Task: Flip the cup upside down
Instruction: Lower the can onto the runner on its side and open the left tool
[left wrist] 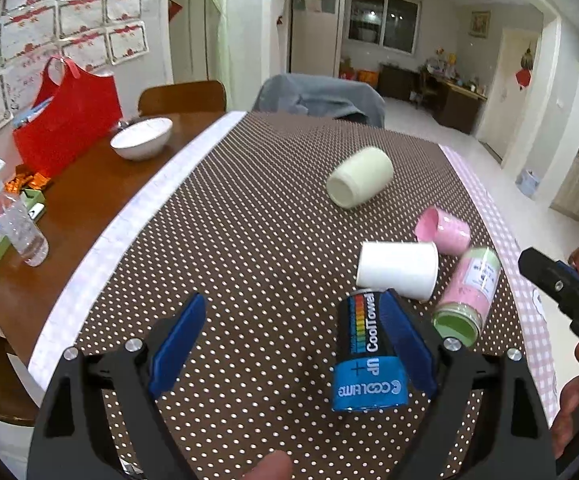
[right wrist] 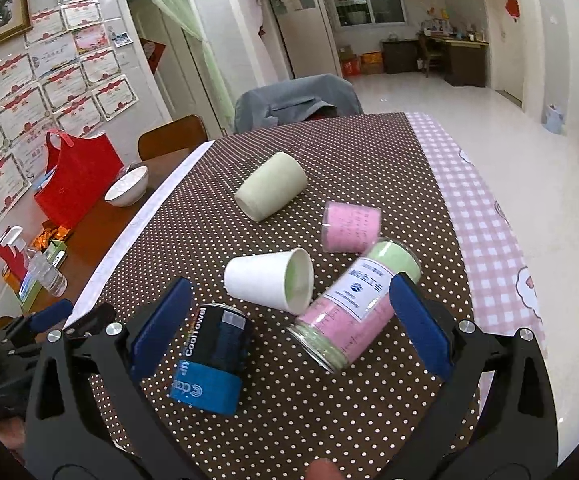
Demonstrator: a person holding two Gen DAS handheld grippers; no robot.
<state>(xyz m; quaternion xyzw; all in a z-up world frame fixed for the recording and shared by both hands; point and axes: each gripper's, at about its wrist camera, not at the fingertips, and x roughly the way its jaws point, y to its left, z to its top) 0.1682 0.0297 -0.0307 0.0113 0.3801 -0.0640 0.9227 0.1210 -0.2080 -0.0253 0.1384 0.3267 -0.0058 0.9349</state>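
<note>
Several cups and containers lie on their sides on a brown dotted tablecloth (left wrist: 249, 240). A white paper cup (left wrist: 397, 270) (right wrist: 271, 280) lies mid-table. A pale cream cup (left wrist: 360, 182) (right wrist: 271, 185) lies farther back. A pink cup (left wrist: 443, 230) (right wrist: 351, 226) lies to the right. A black and blue CoolTowel can (left wrist: 365, 354) (right wrist: 213, 360) and a pink and green jar (left wrist: 467, 296) (right wrist: 353, 304) lie nearest. My left gripper (left wrist: 293, 348) is open, its right finger beside the can. My right gripper (right wrist: 289, 328) is open above the can and jar.
A white bowl (left wrist: 141, 138), a red bag (left wrist: 67, 120) and a spray bottle (left wrist: 13, 220) stand on the bare wooden table at left. A chair draped in grey cloth (left wrist: 321, 98) stands at the far edge. A pink checked cloth (right wrist: 485, 232) covers the right side.
</note>
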